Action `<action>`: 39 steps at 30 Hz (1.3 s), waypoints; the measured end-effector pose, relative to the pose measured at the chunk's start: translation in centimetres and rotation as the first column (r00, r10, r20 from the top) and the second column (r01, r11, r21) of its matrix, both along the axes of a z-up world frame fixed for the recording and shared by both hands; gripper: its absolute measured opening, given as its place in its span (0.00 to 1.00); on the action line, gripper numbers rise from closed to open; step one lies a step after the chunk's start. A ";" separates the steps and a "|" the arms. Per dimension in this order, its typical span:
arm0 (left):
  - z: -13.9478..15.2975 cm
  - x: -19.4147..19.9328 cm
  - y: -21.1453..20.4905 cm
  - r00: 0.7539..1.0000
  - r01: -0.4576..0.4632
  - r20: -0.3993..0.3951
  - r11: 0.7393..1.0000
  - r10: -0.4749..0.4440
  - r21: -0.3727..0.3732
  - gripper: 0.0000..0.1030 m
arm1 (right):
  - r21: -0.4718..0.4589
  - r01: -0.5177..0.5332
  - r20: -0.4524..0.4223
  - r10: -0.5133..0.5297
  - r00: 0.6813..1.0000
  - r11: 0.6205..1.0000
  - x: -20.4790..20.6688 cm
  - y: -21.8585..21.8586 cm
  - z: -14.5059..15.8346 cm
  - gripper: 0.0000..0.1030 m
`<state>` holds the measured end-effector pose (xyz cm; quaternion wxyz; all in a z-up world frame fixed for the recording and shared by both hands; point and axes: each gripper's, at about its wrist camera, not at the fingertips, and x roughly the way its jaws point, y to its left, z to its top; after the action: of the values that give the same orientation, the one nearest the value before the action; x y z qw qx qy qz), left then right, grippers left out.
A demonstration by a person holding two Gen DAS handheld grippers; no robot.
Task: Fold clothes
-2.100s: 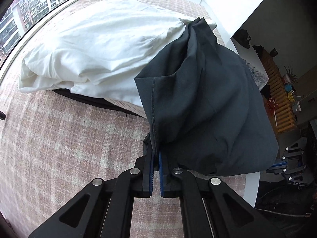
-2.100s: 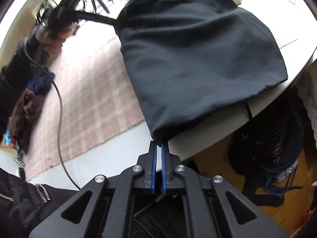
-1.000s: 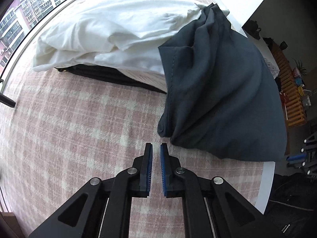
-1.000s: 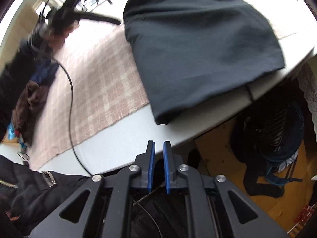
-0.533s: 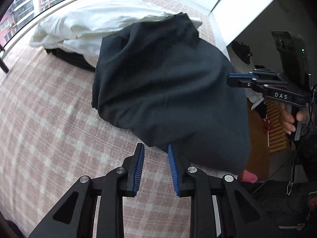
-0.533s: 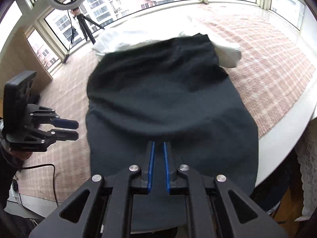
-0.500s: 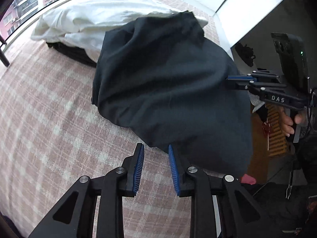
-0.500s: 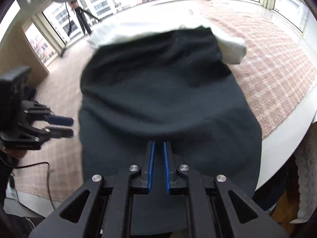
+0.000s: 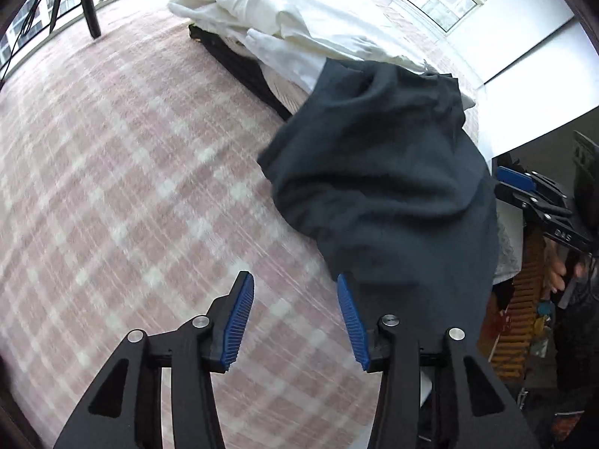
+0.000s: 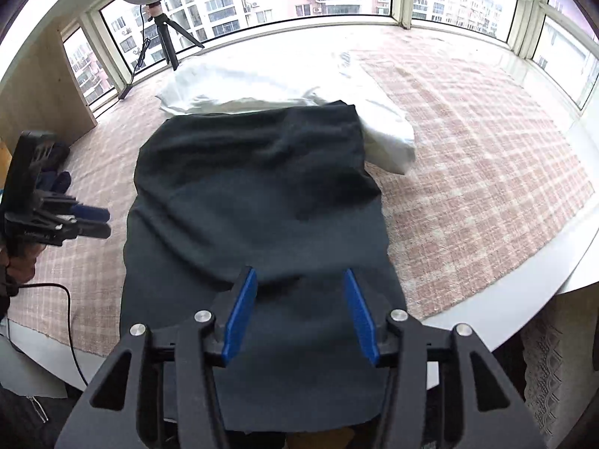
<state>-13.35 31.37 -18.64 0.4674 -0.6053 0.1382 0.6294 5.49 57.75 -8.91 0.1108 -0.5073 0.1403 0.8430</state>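
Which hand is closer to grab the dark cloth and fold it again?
Probably the right. The right gripper hangs directly over the dark cloth, jaws opening with nothing pinched, above its near edge. The left gripper, also opening, is beside the cloth over the checked rug.

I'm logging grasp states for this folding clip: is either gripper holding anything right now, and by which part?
Nothing is held. The left gripper and right gripper are both opening, pads clear of the dark garment.

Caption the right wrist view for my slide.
Right gripper, jaws opening, above dark garment draped over table edge.
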 end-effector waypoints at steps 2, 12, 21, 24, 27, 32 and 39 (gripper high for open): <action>-0.1 1.3 0.1 0.998 -0.052 0.038 0.999 0.051 0.013 0.47 | -0.038 -0.026 0.001 0.026 1.000 0.999 -0.9 2.0 -0.3 0.50; -1.7 3.6 3.7 0.976 -0.179 0.117 0.983 0.182 -0.035 0.55 | -0.216 -0.090 0.016 0.096 0.995 0.972 -2.1 8.5 -3.7 0.55; -1.8 4.9 6.1 0.985 -0.156 0.071 0.986 0.160 -0.054 0.55 | -0.323 -0.166 0.001 0.176 0.984 0.932 -3.2 10.5 -6.3 0.64; -1.8 5.1 6.4 0.986 -0.154 0.060 0.987 0.157 -0.053 0.55 | -0.319 -0.202 -0.011 0.210 0.978 0.926 -3.5 10.5 -6.2 0.65; -1.8 5.0 6.6 0.985 -0.156 0.064 0.986 0.160 -0.054 0.56 | -0.318 -0.225 -0.017 0.232 0.973 0.921 -3.8 10.3 -6.0 0.65; -1.7 5.5 7.4 0.989 -0.141 0.029 0.987 0.143 -0.074 0.55 | -0.268 -0.290 0.020 0.307 0.952 0.919 -4.6 8.8 -5.5 0.63; -1.6 6.2 8.4 0.994 -0.109 0.015 0.993 0.110 -0.050 0.54 | -0.292 -0.319 0.043 0.346 0.937 0.902 -5.4 8.1 -5.3 0.52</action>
<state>-7.19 39.76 -20.27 0.4185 -0.6287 0.1160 0.6450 0.14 65.88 -14.26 -0.1013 -0.5733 0.1645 0.7962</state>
